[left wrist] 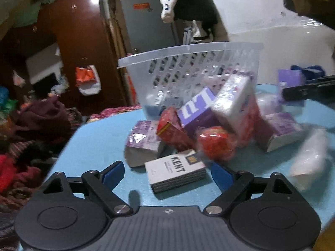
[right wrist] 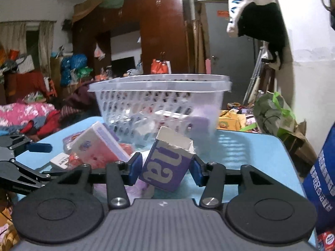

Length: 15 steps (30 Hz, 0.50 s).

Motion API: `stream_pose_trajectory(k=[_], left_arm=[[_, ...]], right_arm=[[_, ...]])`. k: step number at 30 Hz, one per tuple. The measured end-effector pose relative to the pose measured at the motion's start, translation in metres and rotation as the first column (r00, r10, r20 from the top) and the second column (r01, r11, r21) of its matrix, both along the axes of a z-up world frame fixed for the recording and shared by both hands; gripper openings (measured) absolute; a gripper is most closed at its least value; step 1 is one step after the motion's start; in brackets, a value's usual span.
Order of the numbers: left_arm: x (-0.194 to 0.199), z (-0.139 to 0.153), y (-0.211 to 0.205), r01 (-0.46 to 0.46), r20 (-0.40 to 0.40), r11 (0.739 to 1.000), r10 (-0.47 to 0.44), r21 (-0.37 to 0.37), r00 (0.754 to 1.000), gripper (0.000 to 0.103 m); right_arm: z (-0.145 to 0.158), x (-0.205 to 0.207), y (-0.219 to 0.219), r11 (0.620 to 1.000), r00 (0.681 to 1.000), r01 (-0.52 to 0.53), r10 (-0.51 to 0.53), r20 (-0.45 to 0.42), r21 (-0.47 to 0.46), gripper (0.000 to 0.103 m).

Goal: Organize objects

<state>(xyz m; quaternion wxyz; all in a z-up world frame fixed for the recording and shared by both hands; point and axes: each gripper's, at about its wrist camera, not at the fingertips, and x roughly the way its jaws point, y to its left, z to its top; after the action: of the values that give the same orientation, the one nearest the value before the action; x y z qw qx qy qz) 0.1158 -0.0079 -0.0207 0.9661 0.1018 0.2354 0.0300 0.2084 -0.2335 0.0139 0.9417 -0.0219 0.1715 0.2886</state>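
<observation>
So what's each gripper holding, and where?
Right gripper pinches the purple box by its two sides. Left gripper holds nothing; Kent pack lies between.

The white box (left wrist: 175,171) lying on the blue table says "KENT" in dark letters. The white bag (right wrist: 250,4) hanging on the wall has blue letters that look like "ANGROU". The purple box (right wrist: 167,167) has big pale letters, but they are turned and cannot be read for sure.
</observation>
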Motion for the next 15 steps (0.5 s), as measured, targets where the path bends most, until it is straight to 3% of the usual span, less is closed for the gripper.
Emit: stream_pose_trajectory(k=[4,9,15], left_arm=[[-0.005,-0.002,0.004,-0.014,0.031,1.0,0.015,-0.026,0.999,0.066],[-0.021,-0.002,0.024,0.041,0.129,0.985,-0.019,-0.17,0.991,0.066],[-0.025,-0.005,0.034,0.058,0.195,0.974,-0.015,-0.217,0.981,0.066]], right_arm=[[-0.004,0.005,-0.013,0.999,1.0,0.016,-0.015,-0.007,0.042,0.051],[-0.004,0.004,-0.023,0.996,0.999,0.036,-0.038,0.017,0.084,0.047],[-0.005,0.008,-0.025,0.995,0.998,0.064,-0.066,0.021,0.081,0.041]])
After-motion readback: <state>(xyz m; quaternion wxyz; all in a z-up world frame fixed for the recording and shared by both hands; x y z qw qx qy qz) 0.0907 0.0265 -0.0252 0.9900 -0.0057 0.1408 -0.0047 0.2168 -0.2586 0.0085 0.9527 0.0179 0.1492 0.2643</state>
